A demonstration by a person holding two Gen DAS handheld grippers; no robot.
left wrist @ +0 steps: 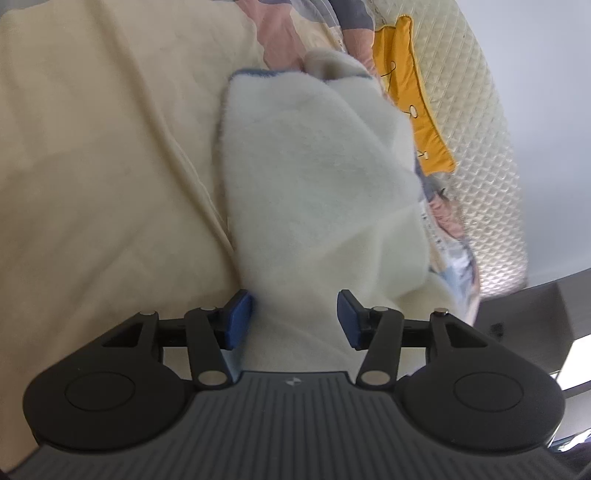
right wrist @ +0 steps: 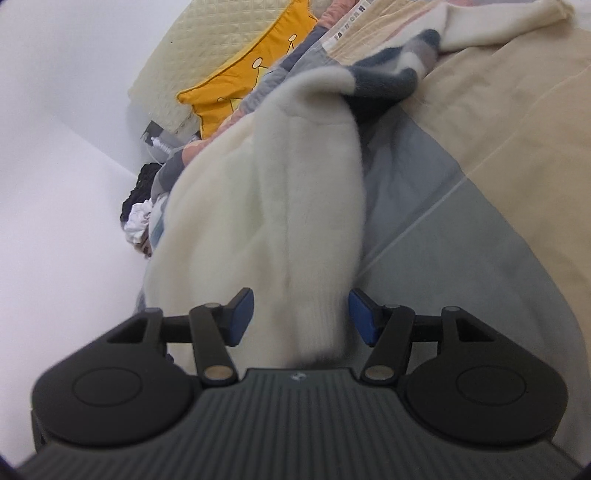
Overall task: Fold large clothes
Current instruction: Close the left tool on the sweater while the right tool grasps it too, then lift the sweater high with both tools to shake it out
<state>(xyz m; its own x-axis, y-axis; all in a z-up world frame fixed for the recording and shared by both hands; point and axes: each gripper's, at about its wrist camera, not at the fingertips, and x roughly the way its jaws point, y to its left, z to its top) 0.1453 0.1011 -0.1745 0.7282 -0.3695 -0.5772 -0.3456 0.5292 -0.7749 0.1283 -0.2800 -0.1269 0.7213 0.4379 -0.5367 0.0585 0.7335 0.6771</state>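
Note:
A fluffy cream sweater (left wrist: 310,177) with blue and grey striped trim lies bunched on the bed. In the left wrist view it runs from the top centre down between the blue pads of my left gripper (left wrist: 295,319). The jaws stand apart with the cloth between them and the left pad touches the fabric. In the right wrist view the sweater (right wrist: 295,206) hangs as a long fold, its ribbed hem between the pads of my right gripper (right wrist: 301,315). These jaws stand apart too, and the striped cuff (right wrist: 388,79) lies further up.
The bed has a cream sheet (left wrist: 92,166) and a grey-blue panel (right wrist: 443,258). A yellow crown cushion (left wrist: 413,103) leans on the quilted headboard (left wrist: 480,129). A patterned quilt (left wrist: 280,29) lies by it. Dark and white clothes (right wrist: 140,206) are piled by the white wall.

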